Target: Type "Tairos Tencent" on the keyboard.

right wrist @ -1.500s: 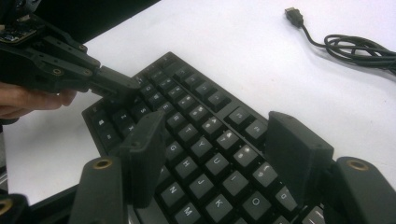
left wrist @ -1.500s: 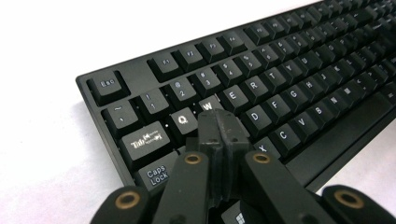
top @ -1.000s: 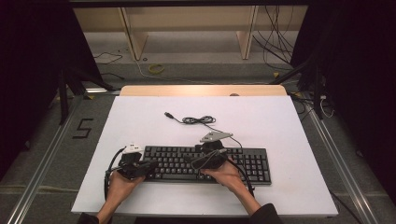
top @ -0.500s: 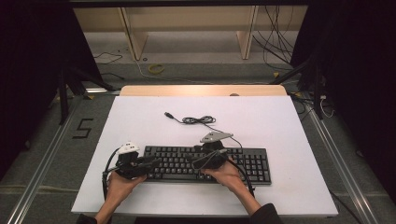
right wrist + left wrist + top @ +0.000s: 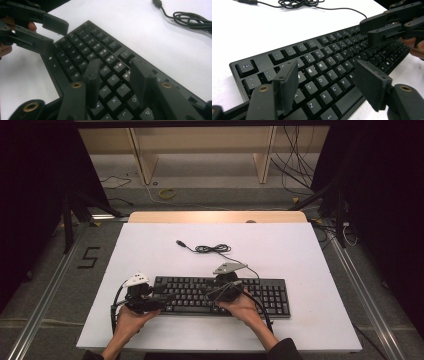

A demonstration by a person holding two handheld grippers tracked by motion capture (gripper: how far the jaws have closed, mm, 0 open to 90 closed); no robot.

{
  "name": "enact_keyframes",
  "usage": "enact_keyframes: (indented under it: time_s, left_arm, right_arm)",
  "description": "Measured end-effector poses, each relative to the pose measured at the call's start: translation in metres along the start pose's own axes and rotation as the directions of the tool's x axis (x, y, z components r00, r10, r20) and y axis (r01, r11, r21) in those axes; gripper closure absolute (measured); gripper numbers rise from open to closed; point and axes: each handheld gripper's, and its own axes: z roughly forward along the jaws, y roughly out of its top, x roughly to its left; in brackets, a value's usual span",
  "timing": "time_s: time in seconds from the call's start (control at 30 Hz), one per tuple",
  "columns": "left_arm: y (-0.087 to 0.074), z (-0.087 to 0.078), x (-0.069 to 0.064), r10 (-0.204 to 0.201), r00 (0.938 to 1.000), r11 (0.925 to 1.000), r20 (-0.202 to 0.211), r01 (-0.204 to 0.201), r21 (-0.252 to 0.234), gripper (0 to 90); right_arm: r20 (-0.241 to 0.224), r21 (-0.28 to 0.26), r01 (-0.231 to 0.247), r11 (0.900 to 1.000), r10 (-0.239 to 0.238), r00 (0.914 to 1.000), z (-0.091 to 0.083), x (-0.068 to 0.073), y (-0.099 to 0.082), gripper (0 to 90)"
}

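Note:
A black keyboard (image 5: 260,295) lies on the white table (image 5: 300,255) near its front edge. Its thin black cable (image 5: 212,249) lies coiled behind it and ends in a USB plug (image 5: 180,243). My left gripper (image 5: 167,298) hovers over the keyboard's left end. Its jaws have just been opening and stand wide apart above the letter keys (image 5: 322,80), holding nothing. My right gripper (image 5: 206,291) is over the middle keys (image 5: 113,80). Its jaws have just been closing but are still apart, with nothing between them. The two grippers point toward each other.
A wooden strip (image 5: 215,217) runs along the table's far edge. Metal rails (image 5: 45,300) flank the table on both sides, and the floor at the left bears a "5" marking (image 5: 89,257). Loose cables (image 5: 300,165) lie on the floor beyond a wooden shelf frame (image 5: 200,150).
The left gripper has shifted slightly left, and its jaws look wider apart than before. The right hand has stayed where it was. The keyboard has not moved.

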Motion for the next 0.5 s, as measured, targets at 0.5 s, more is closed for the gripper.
enact_keyframes:
  time_s: [0.5]
  left_arm:
    - [-0.0003,-0.0007,-0.0031,0.010,0.9999,0.9999,0.013,-0.010,-0.010,27.0]
  right_arm:
    - [0.016,0.031,-0.009,0.9995,0.008,0.9998,0.0044,-0.0024,-0.0044,77.0]
